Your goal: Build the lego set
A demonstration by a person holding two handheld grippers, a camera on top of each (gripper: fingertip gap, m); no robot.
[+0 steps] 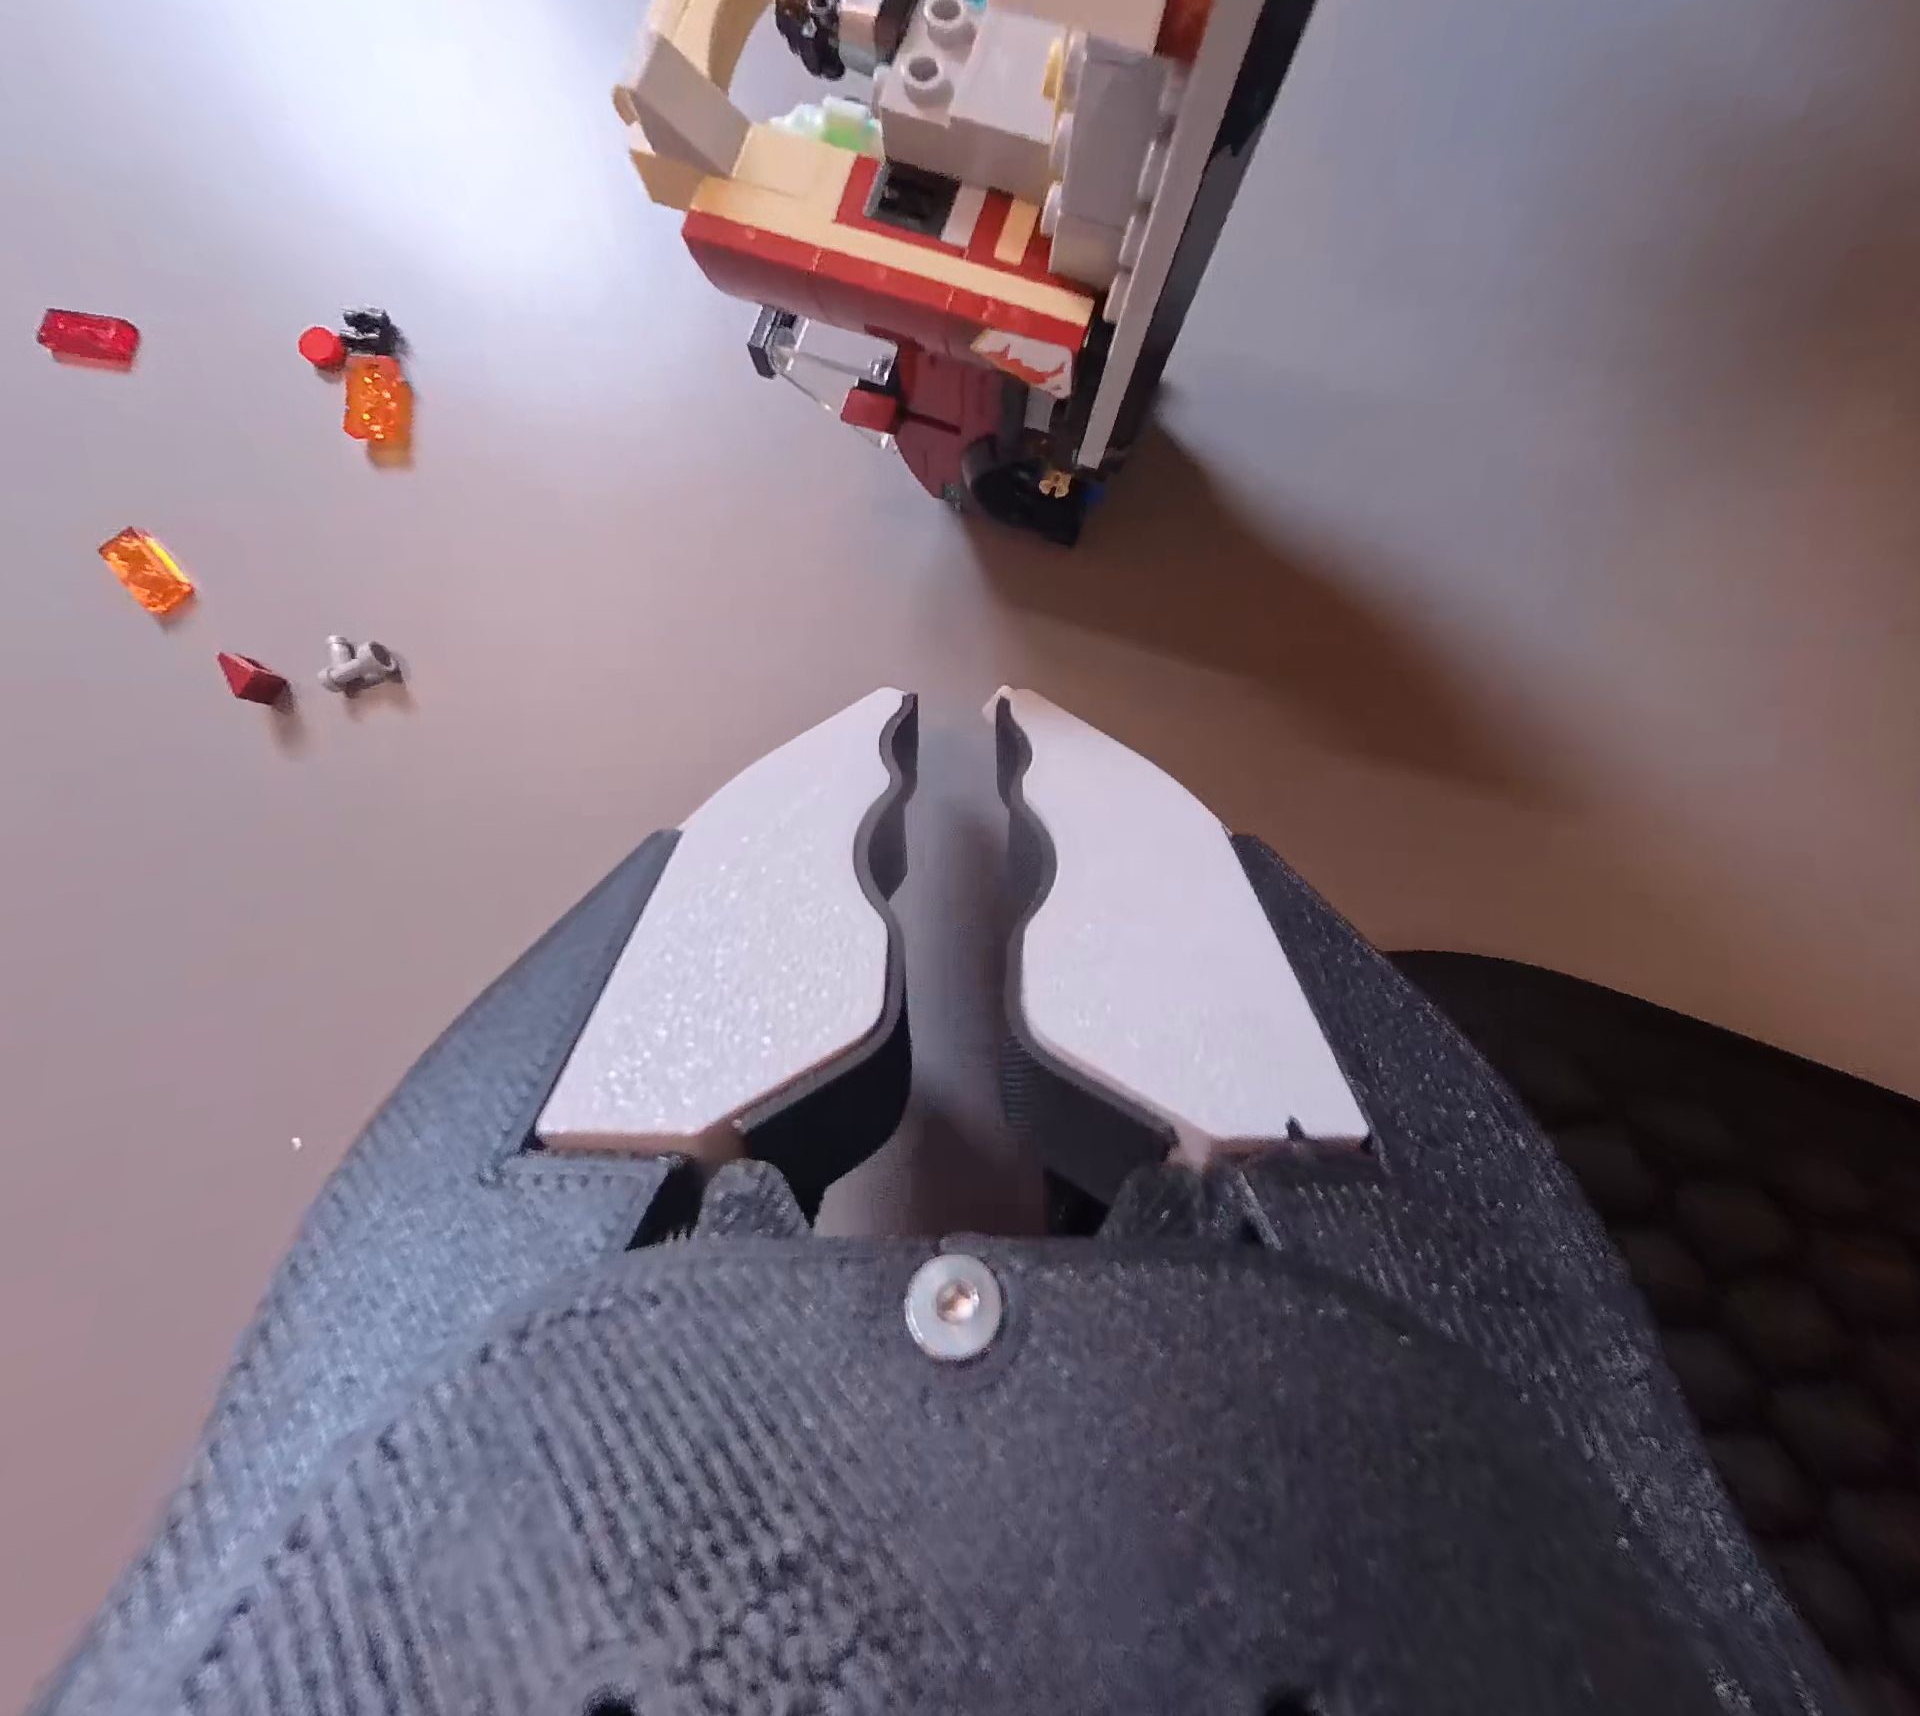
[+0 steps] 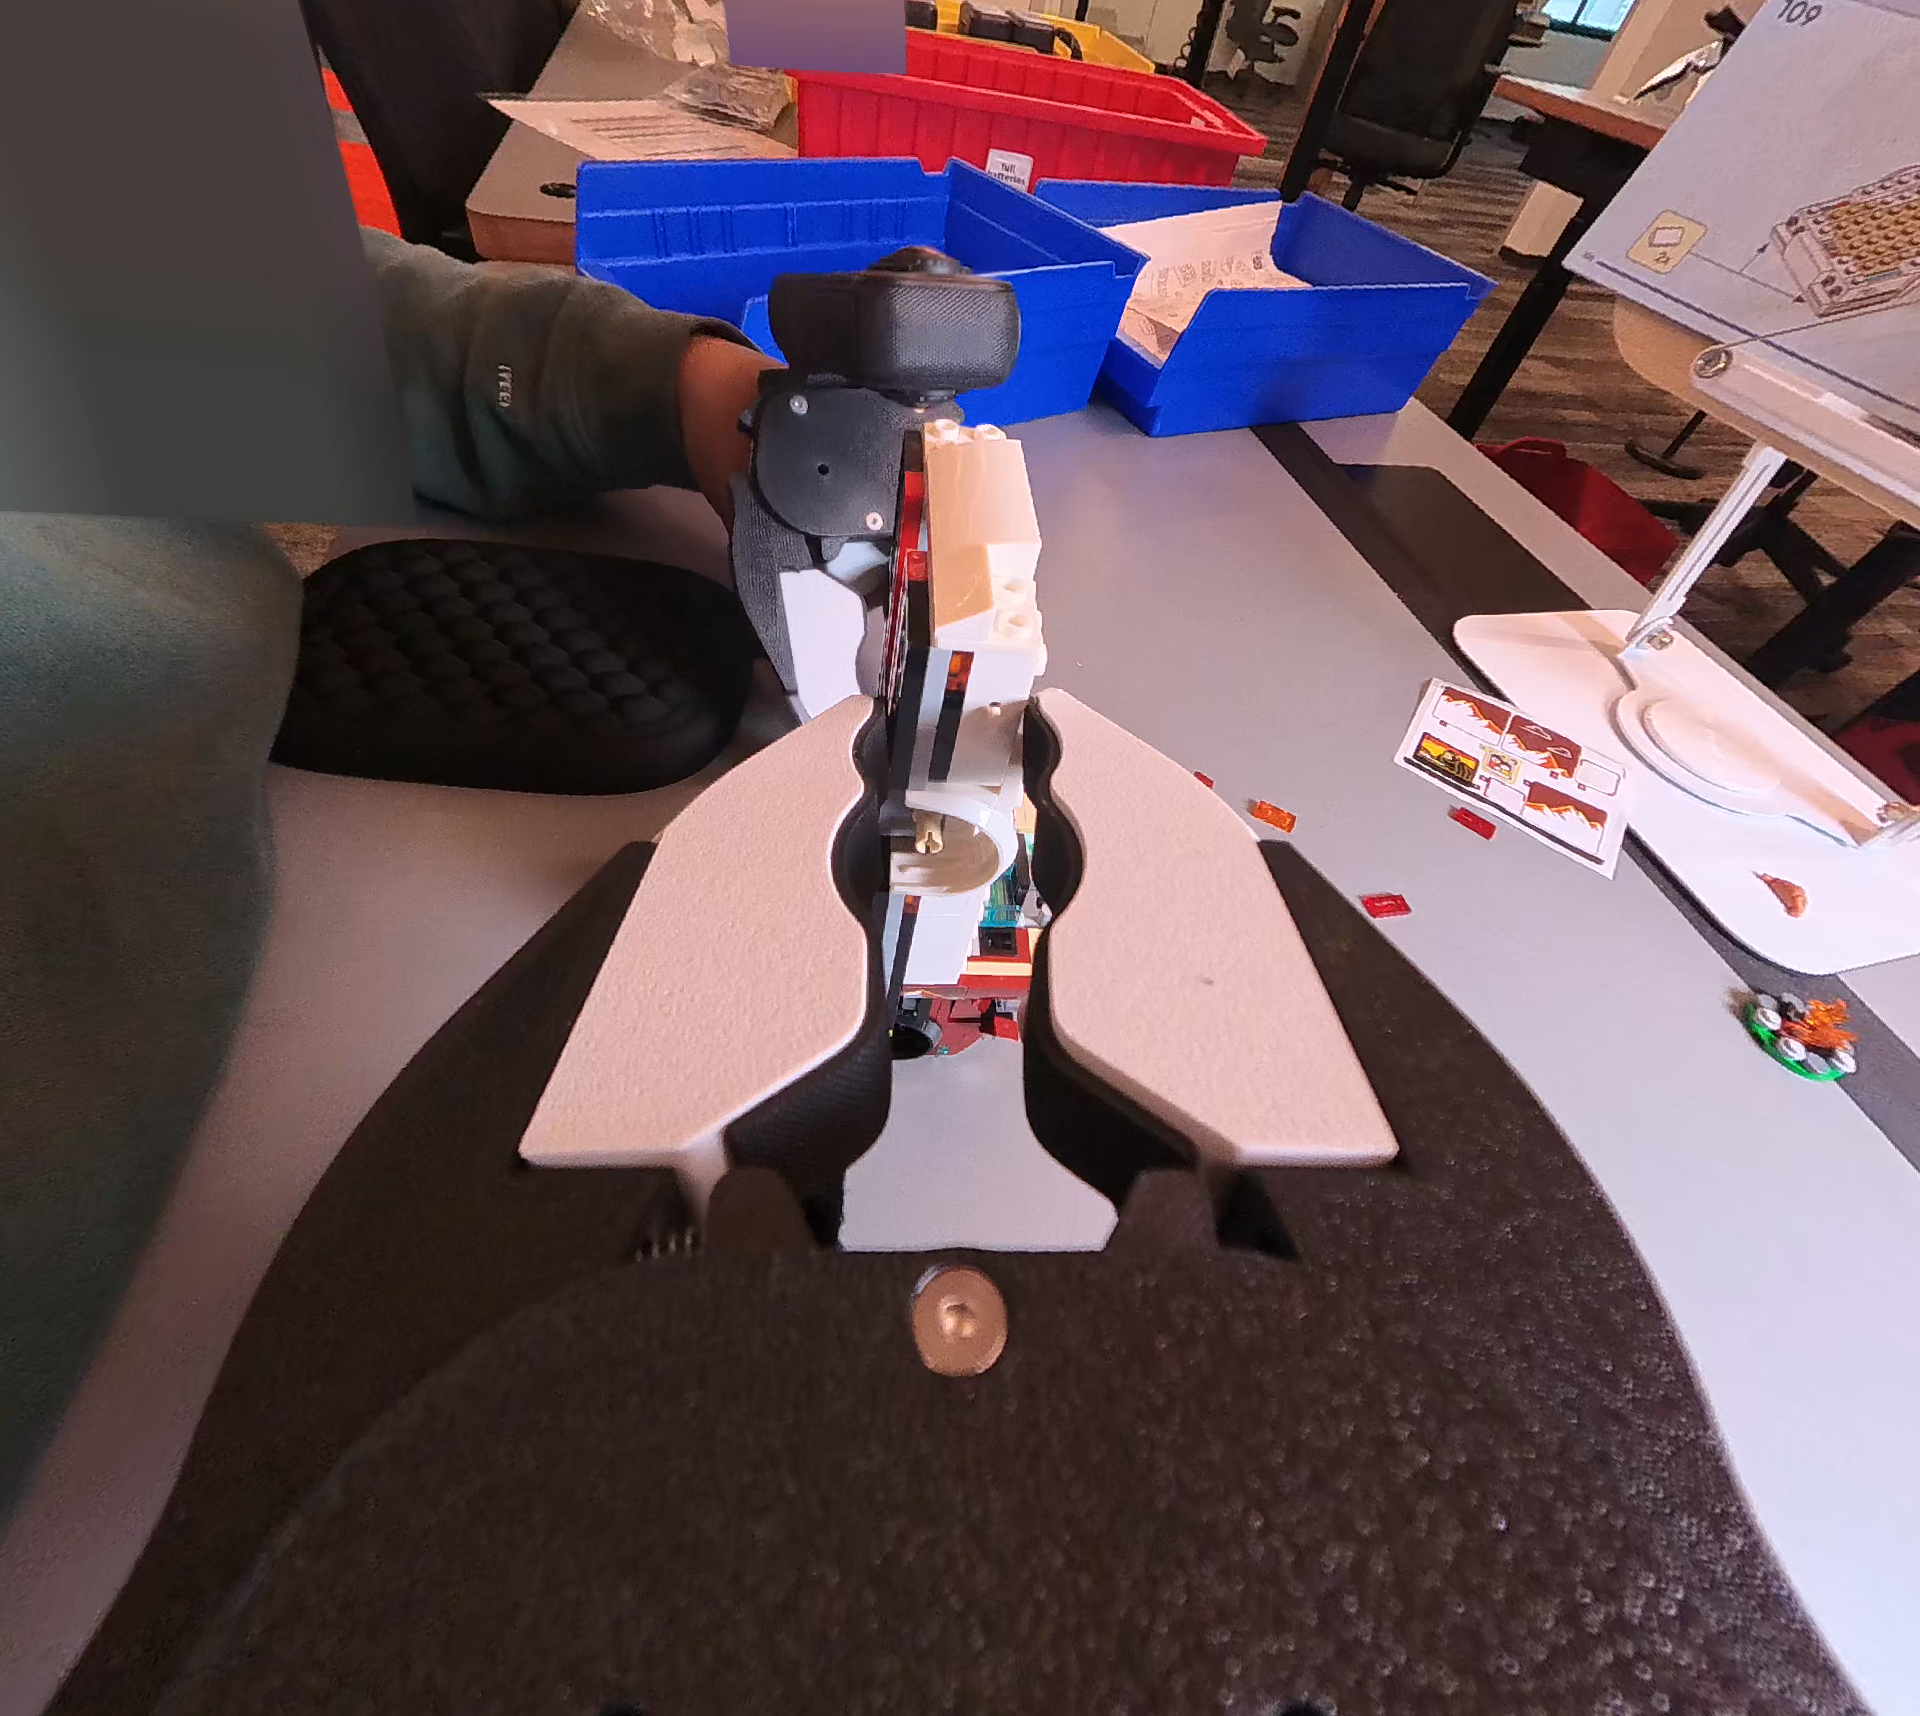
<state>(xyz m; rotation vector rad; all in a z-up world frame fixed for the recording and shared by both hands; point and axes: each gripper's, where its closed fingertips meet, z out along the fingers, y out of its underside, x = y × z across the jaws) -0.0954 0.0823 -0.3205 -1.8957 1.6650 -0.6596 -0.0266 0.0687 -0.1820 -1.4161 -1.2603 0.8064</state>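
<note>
The Lego model [image 1: 935, 212], a red, tan and white vehicle on a black plate, stands on end with its lower end close to the table. My right gripper [image 2: 951, 710] is shut on the model [image 2: 982, 544], which runs lengthwise between its jaws. My left gripper [image 1: 956, 705] is empty, its jaws a narrow gap apart, short of the model and above bare table. It also shows in the right wrist view [image 2: 831, 627], just behind the model. Loose pieces lie left of it: a red tile [image 1: 88, 338], two orange tiles [image 1: 376, 404], a dark red slope [image 1: 252, 679] and a grey piece [image 1: 358, 664].
A black padded mat [image 2: 499, 658] lies at the left. Blue bins [image 2: 831, 253] and a red bin [image 2: 1039, 118] stand behind. At the right are a sticker sheet [image 2: 1507, 767], an instruction booklet on a white stand [image 2: 1766, 212], and a small green and orange build [image 2: 1803, 1038]. The tips of one gripper are about 15 cm away from the tips of the other. From the left gripper's tips to the grey piece [image 1: 358, 664] is close to 11 cm. My right tips are about 20 cm from the dark red slope [image 1: 252, 679], my left tips only 12 cm.
</note>
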